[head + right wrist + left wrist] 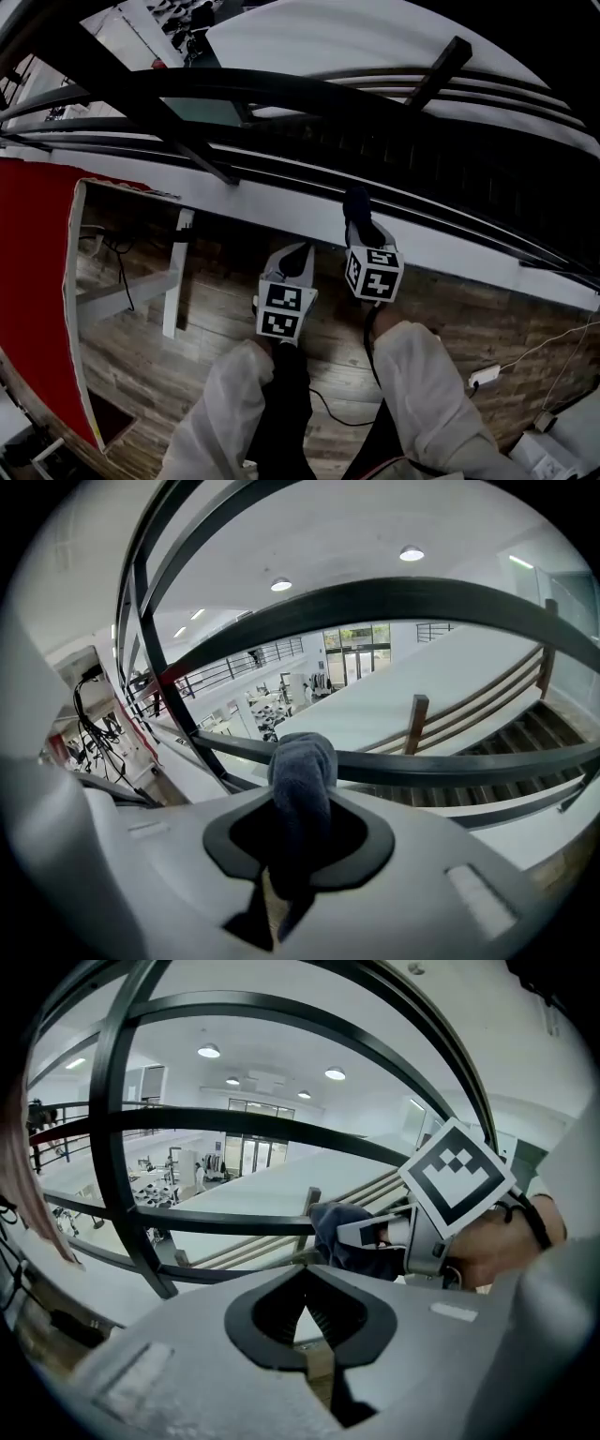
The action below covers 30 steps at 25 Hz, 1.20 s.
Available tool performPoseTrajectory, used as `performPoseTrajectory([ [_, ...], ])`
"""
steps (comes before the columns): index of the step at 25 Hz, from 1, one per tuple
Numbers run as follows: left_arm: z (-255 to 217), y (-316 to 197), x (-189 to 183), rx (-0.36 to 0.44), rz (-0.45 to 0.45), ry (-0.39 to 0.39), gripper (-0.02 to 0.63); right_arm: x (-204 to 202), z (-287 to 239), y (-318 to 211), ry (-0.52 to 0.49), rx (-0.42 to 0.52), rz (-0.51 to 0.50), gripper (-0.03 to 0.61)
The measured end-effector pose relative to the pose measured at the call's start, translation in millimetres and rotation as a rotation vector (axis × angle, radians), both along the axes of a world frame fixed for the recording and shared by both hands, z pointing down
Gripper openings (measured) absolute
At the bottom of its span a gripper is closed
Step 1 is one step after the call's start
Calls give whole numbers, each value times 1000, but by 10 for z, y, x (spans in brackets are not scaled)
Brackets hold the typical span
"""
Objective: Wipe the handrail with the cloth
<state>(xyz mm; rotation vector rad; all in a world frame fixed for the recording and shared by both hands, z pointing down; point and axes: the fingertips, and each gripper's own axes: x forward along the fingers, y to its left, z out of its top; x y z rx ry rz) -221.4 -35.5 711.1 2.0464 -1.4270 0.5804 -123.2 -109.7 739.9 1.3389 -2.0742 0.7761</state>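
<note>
A black metal handrail with several bars runs across the top of the head view. My right gripper is shut on a dark blue-grey cloth, which reaches up to a lower bar of the railing. In the right gripper view the cloth bulges from the right gripper and lies against a horizontal bar. My left gripper hangs just left of it, a little lower, shut on nothing. From the left gripper view, the cloth and the right gripper show ahead to the right.
A red panel and a white frame stand at the left on the wooden floor. A white power strip with a cable lies at the right. Beyond the railing are a staircase and a lower hall.
</note>
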Motion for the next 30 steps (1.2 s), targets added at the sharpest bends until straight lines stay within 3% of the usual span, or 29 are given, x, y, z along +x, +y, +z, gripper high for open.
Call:
performPoseTrajectory([
  [9,631,-129,-1040,44,-76,0,5,-1233,568,-59,-17,5,-107,77],
  [19,1595,-507,-2329,135,-249,-42,3,-2758,1349,-398,-188,33,-282,77],
  [23,1916,-469,-2519,141,-243,-54,3,-3046,1703,-406,-222,27,-285,77],
  [27,2082,-511,-2763,159,-260,-62,3,-3391,1891,-542,-126,126,-371,77],
  [30,2082,-437,-2818,162,-253,-73,3,-3452,1968,-519,-108,138,-398,77],
])
